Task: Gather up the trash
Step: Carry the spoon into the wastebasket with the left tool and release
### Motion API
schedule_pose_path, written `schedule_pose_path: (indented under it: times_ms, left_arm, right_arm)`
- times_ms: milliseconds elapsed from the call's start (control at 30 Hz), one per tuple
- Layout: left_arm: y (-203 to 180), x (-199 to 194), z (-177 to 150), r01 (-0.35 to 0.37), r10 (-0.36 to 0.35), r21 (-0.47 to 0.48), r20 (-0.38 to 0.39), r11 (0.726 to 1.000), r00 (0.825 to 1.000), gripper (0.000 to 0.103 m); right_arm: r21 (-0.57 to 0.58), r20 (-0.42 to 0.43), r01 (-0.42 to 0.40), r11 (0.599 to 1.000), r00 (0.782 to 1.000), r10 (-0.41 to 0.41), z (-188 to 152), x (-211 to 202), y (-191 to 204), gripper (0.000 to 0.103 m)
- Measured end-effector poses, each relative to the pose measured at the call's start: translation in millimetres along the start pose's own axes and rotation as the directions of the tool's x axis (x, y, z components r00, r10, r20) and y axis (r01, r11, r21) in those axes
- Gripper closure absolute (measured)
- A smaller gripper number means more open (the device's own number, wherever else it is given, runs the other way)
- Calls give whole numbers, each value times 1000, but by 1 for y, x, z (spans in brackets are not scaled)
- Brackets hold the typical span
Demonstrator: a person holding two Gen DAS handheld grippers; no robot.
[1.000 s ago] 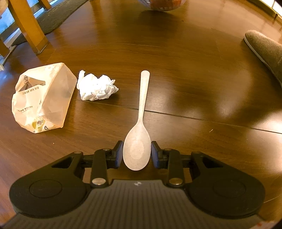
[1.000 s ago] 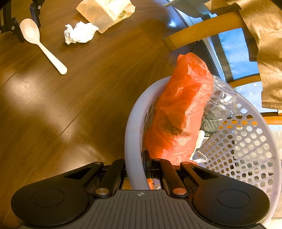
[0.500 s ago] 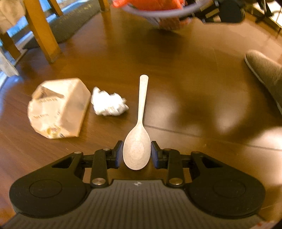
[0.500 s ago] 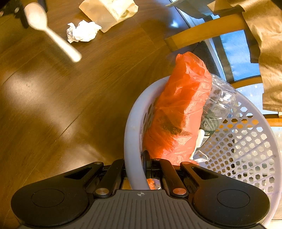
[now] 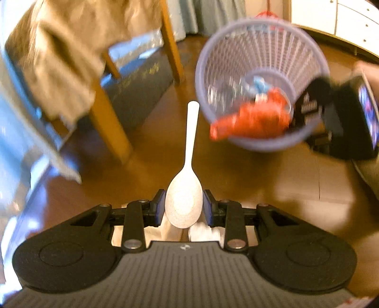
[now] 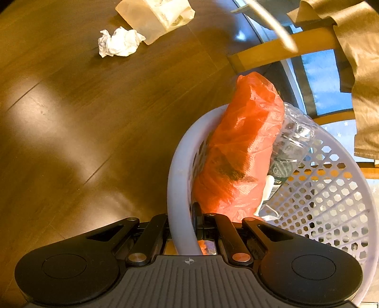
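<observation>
My left gripper (image 5: 184,206) is shut on the bowl of a white plastic spoon (image 5: 188,170), held in the air with its handle pointing at the lavender mesh basket (image 5: 236,54). The basket is tilted with its mouth facing me and holds a red plastic bag (image 5: 255,118) and a clear bottle. My right gripper (image 6: 182,227) is shut on the basket's rim (image 6: 176,180); the red bag (image 6: 239,147) and crushed bottle (image 6: 291,139) lean inside. The spoon's handle (image 6: 277,28) shows blurred at the top of the right wrist view.
A crumpled white tissue (image 6: 119,42) and a tan paper bag (image 6: 156,16) lie on the wooden floor (image 6: 71,118). A wooden chair (image 5: 106,118) draped with tan cloth (image 5: 59,54) stands to the left. A grey slipper edge (image 5: 369,175) is at the right.
My left gripper has lifted the spoon off the floor and swung it up toward the basket. The basket in my right gripper has stayed put.
</observation>
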State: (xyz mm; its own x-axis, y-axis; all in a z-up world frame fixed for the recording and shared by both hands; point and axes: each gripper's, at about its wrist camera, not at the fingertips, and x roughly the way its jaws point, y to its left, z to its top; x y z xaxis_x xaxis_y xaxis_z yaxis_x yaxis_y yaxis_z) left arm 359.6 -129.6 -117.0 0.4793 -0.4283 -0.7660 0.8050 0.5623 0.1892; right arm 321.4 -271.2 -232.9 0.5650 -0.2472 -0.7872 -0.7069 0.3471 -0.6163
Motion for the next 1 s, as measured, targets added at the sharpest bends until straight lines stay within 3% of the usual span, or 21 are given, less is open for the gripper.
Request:
schedule_pose_path:
  times_ms: [267, 500, 533, 567, 733, 1000]
  left_arm:
    - [-35, 11, 81, 105, -111, 119, 46, 987, 993, 75]
    - [-66, 36, 125, 195, -209, 160, 81, 968, 974, 74]
    - [-68, 39, 129, 206, -223, 161, 94, 965, 970, 67]
    - [-69, 44, 132, 201, -220, 155, 116, 967, 969, 57]
    - [-57, 43, 132, 187, -199, 88, 158, 978, 967, 57]
    - [-11, 34, 98, 102, -98, -26, 125, 994, 987, 57]
  right_arm:
    - [6, 7, -1, 1000, 1000, 1, -3, -2, 0, 103]
    - [18, 13, -3, 1000, 1000, 3, 1, -1, -1, 103]
    - [18, 13, -6, 1000, 1000, 5, 1, 0, -1, 103]
    - [17, 14, -6, 1000, 1000, 6, 1, 0, 0, 103]
    - [30, 18, -6, 1000, 1000, 6, -2, -1, -2, 103]
    - [37, 20, -7, 999, 1000, 6, -1, -1, -1, 103]
